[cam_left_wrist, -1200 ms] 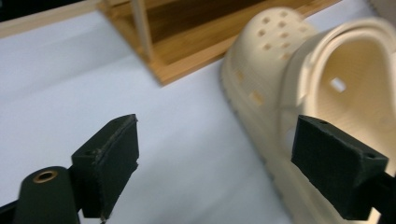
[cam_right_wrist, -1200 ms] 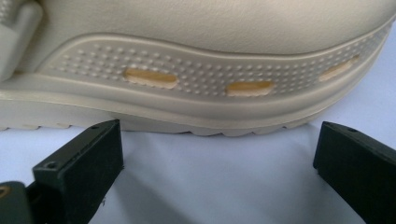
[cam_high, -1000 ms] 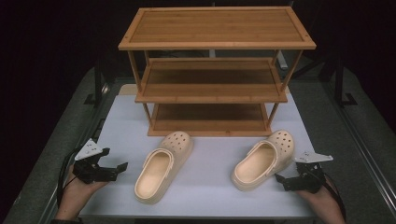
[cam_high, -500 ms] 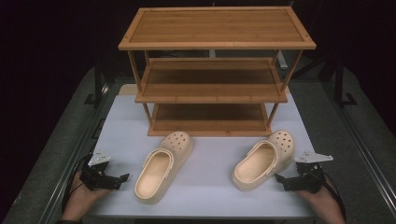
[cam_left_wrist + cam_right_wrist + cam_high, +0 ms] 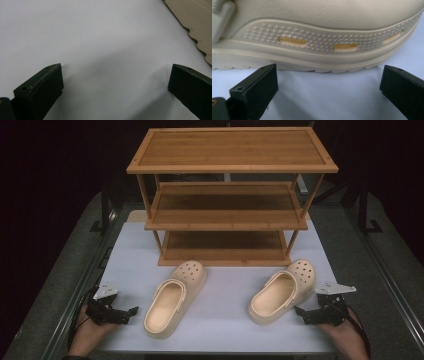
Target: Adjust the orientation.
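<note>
Two black hand-held grippers: left gripper [image 5: 131, 311], right gripper [image 5: 299, 311]. Blocky matte-black jaws with small screw holes near the tips and worn, scuffed edges. Grey three-cornered plate [image 5: 105, 291] atop each body. Thin black cable [image 5: 79, 312] looping back beside each wrist. Forearms bare, no sleeves.

2 clogs [image 5: 176, 298], 1 rack [image 5: 230, 195], 2 claws [image 5: 131, 311].

Overhead light on white table [image 5: 225, 285]; dark surroundings; soft shadows; close views slightly blurred.
</note>
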A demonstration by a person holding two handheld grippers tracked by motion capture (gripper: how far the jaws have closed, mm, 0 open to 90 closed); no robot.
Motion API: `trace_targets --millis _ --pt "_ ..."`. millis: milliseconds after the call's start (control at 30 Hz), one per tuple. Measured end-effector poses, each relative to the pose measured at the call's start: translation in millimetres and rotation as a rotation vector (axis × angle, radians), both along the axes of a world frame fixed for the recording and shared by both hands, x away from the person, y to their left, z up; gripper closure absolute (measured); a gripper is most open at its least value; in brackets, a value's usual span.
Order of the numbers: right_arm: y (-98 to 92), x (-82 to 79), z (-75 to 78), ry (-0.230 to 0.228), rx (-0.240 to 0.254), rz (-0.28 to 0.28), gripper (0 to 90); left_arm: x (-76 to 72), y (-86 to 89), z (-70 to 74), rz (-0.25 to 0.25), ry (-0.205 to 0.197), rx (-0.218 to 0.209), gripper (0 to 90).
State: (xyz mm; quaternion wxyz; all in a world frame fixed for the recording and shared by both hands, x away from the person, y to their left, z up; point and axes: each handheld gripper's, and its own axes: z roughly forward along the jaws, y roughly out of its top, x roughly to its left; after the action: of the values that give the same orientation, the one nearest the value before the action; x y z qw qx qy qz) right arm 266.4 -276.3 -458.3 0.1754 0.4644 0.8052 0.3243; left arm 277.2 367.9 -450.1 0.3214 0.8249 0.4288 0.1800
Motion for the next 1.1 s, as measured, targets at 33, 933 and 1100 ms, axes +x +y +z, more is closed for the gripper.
trace_targets --millis 33,933,1100 --pt "0.0 0.0 0.0 0.0 0.0 0.0 1.2 0.0 0.0 0.0 0.0 0.0 0.0 0.0" --pt "-49.8 16.7 54.3 -0.056 0.108 -0.061 77.2 0.1 -0.6 -0.2 0.005 -0.001 -0.003 0.0" --pt "-53.2 33.2 60.1 -0.065 0.108 -0.08 90.0 0.0 -0.6 -0.2 0.006 -0.001 -0.004 0.0"
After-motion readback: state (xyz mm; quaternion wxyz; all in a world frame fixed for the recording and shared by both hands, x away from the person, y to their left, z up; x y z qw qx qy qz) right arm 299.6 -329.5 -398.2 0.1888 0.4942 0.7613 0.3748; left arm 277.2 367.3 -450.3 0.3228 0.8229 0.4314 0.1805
